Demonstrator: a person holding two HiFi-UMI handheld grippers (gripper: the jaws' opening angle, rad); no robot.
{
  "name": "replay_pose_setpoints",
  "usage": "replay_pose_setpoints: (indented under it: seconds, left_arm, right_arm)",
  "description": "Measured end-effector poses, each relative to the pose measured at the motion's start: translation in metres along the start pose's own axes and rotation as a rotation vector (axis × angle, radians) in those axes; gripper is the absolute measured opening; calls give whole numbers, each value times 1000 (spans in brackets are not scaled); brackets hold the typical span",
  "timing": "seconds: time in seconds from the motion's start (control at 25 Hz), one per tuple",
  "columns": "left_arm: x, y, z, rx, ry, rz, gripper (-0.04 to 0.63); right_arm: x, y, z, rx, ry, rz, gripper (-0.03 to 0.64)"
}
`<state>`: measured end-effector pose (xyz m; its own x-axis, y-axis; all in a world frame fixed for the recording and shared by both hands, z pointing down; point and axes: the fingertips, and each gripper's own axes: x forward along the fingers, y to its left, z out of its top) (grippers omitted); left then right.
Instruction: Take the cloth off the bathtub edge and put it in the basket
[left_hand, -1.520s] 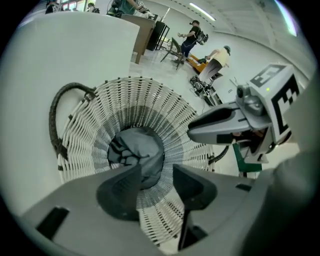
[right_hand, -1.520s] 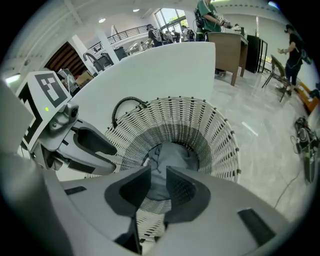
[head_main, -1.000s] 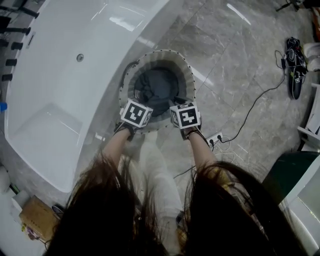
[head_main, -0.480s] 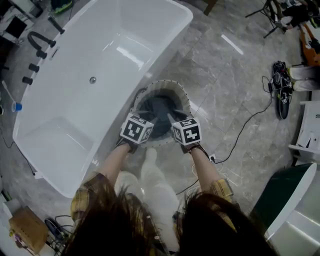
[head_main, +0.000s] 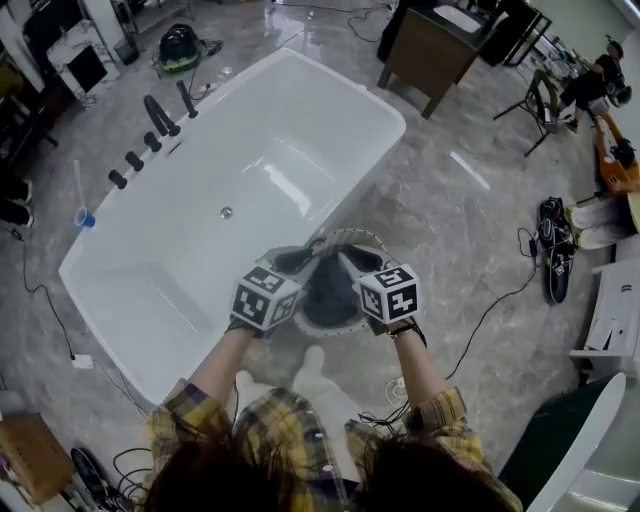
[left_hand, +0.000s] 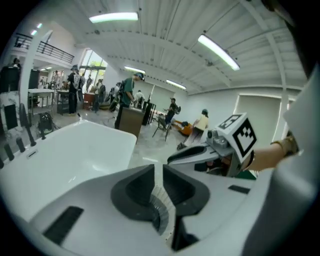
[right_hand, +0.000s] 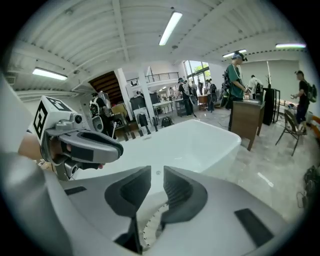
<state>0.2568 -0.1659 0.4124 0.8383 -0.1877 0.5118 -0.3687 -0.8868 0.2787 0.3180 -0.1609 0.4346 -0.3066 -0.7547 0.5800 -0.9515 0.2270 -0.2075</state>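
The dark cloth (head_main: 326, 287) lies bunched inside the round woven basket (head_main: 357, 240), which stands on the floor against the white bathtub (head_main: 250, 140). Both grippers hang above the basket, side by side. My left gripper (head_main: 297, 259) has just been closing; in the left gripper view (left_hand: 158, 170) only a sliver of gap is left between its jaws, with nothing in it. My right gripper (head_main: 352, 263) keeps a slightly wider gap (right_hand: 157, 172), also empty. A bit of basket rim (right_hand: 151, 226) shows below the right jaws.
Black tap fittings (head_main: 152, 118) stand along the tub's far left edge. A wooden cabinet (head_main: 440, 42) is beyond the tub. Cables and a socket strip (head_main: 398, 386) lie on the grey marble floor by my feet. Several people stand in the background (right_hand: 236, 75).
Both grippers have risen out of the basket, empty. The view has pulled up, so the whole tub shows. The cloth stays in the basket.
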Motion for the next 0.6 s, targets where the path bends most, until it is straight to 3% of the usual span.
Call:
replay_pose_setpoints:
  seconds: [0.24,0.6]
  left_arm:
    - [-110,-2,54,4,-233,79,46]
    - [-280,-17,54,31,-449,183,31]
  right_arm:
    - [-23,99,92,-134,-204,44,72]
    - [-62,280,151,-214,-421,209,43]
